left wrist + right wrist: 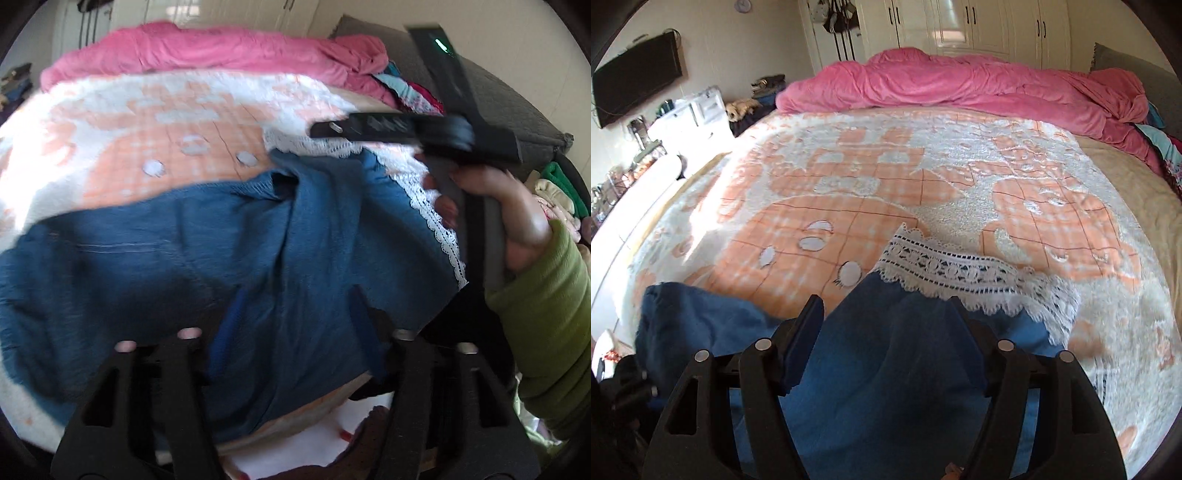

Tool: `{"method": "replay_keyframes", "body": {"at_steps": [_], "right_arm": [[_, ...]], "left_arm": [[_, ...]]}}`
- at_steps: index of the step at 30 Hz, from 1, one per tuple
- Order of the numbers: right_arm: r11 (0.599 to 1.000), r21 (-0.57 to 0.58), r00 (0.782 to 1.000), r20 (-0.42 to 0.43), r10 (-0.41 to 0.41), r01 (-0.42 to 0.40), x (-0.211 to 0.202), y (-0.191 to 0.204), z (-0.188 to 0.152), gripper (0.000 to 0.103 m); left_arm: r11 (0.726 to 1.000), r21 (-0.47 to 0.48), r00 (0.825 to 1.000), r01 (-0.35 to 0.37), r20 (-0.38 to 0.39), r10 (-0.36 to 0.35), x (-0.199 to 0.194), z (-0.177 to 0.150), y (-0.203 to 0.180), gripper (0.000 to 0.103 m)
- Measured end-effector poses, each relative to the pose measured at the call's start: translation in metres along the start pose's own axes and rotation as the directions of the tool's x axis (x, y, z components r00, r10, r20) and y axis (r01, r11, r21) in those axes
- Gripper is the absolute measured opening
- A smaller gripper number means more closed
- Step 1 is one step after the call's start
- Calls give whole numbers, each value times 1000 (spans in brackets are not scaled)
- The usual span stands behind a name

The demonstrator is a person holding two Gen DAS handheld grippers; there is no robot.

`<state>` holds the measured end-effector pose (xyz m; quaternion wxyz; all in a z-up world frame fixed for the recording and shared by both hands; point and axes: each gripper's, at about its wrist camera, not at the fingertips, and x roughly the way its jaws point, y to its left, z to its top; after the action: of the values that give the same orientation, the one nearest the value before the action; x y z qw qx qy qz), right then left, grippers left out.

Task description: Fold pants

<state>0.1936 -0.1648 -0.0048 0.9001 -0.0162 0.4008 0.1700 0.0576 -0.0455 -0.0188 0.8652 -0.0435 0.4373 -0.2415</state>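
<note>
While both of my grippers hover over the bed, one pair of blue pants (871, 376) lies crumpled on the near edge of the orange-and-white blanket (923, 192), its white lace hem (953, 269) toward the blanket's middle. One pink duvet (960, 88) is bunched along the blanket's far side, and one grey headboard cushion (509, 99) stands past its right edge. My left gripper (295, 306) shows two fingers set apart with a fold of the pants between them; blur hides whether the pads press the cloth, so I cannot tell its grip. My right gripper (886, 317) has two fingers (809, 328) spread wide above the pants, the cloth lying loose between them, unpinched. From the left wrist view, my right hand (517, 221), in one green sleeve (546, 332), grasps that gripper's handle just right of the lace hem.
</note>
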Motion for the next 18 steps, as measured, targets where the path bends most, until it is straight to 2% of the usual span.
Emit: {"method": "replay_keyframes", "body": {"at_steps": [2, 4, 6, 9, 12, 13, 15, 16, 18], "right_arm": [[1000, 4, 999, -34, -23, 23, 18, 1, 10, 67], [999, 4, 998, -55, -36, 36, 35, 2, 19, 67], [998, 7, 995, -76, -70, 70, 54, 3, 29, 67], [991, -13, 986, -98, -135, 134, 74, 8, 39, 67], [987, 18, 976, -156, -152, 157, 101, 4, 45, 67], [984, 23, 969, -177, -171, 177, 111, 1, 46, 58], [977, -36, 962, -171, -212, 209, 120, 2, 45, 39], [980, -56, 968, -155, -196, 190, 119, 2, 44, 25], [988, -41, 978, -140, -154, 150, 110, -2, 41, 11]], "left_arm": [[1000, -19, 999, 20, -27, -20, 12, 3, 2, 26], [999, -32, 999, 13, -35, -14, 21, 2, 2, 26], [999, -47, 999, 15, -35, -17, 27, -1, 3, 22], [1000, -8, 1000, -3, -18, 3, 27, -7, -2, 13], [1000, 3, 1000, 3, -13, -3, 27, -9, -3, 12], [1000, 6, 1000, 8, -8, -8, 27, -11, -4, 12], [1000, 8, 1000, 16, -2, -16, 26, -11, -3, 12], [1000, 5, 1000, 22, 0, -22, 24, -12, -2, 12], [999, -1, 999, 32, 6, -32, 20, -15, -1, 12]]}}
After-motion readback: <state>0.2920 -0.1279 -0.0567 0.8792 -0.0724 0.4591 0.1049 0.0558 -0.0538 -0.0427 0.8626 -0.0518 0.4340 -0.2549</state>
